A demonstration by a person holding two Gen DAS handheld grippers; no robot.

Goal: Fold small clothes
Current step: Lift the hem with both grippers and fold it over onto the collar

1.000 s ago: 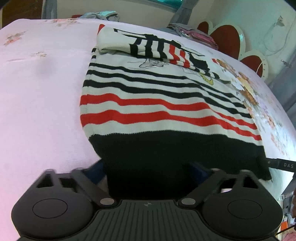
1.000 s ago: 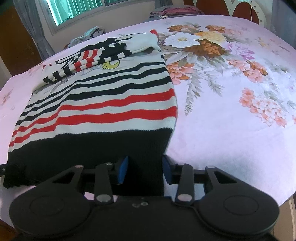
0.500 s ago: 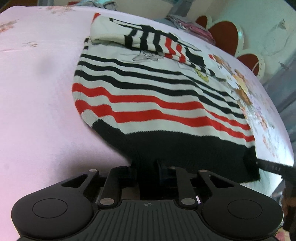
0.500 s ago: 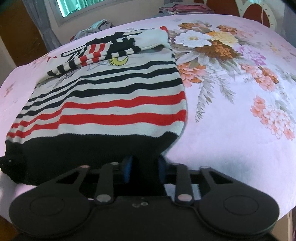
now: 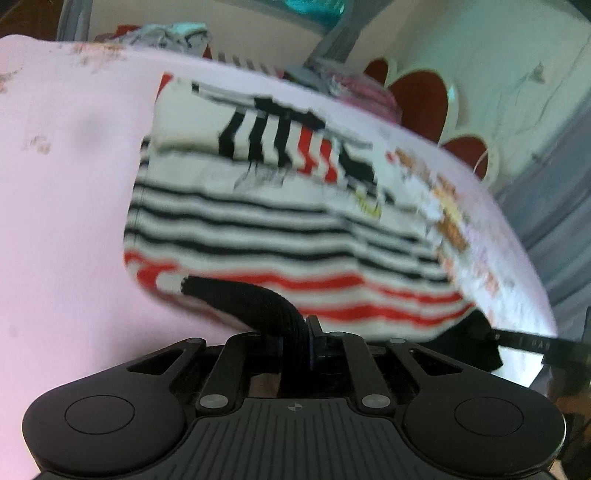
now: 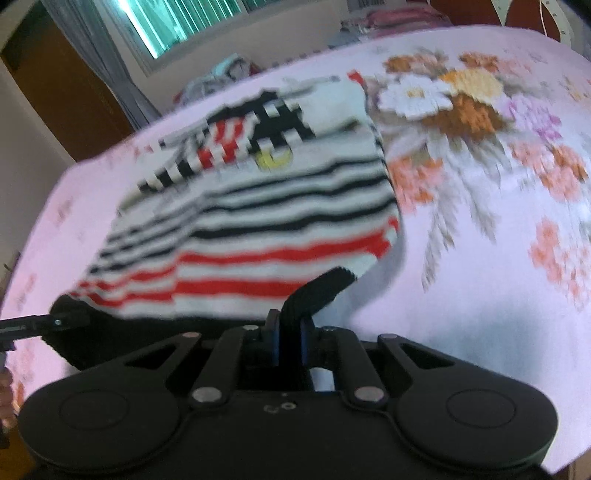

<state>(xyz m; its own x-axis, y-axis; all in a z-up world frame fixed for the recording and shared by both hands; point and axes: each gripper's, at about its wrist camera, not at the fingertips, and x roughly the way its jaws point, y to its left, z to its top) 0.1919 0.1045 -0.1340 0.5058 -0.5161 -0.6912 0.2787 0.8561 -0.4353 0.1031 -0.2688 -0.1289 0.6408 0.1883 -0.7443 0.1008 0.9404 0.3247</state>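
Observation:
A small knit sweater (image 5: 258, 221) with black, white and red stripes lies on the pink bed; it also shows in the right wrist view (image 6: 258, 229). Its sleeves are folded across the top. My left gripper (image 5: 295, 347) is shut on the black hem (image 5: 258, 299) at the sweater's left corner. My right gripper (image 6: 288, 339) is shut on the black hem (image 6: 317, 291) at the right corner. Both corners are lifted off the bed and the lower part curls upward. The right gripper's tip (image 5: 532, 345) shows at the left wrist view's right edge.
The pink bedsheet (image 5: 62, 221) has a floral print (image 6: 461, 103) right of the sweater. Piles of other clothes (image 5: 166, 33) lie at the far edge. A headboard with red hearts (image 5: 421, 96) and a window (image 6: 184, 26) stand behind the bed.
Both grippers closed on the black hem and have lifted it, carrying the lower edge up and forward over the sweater. The views are now motion-blurred.

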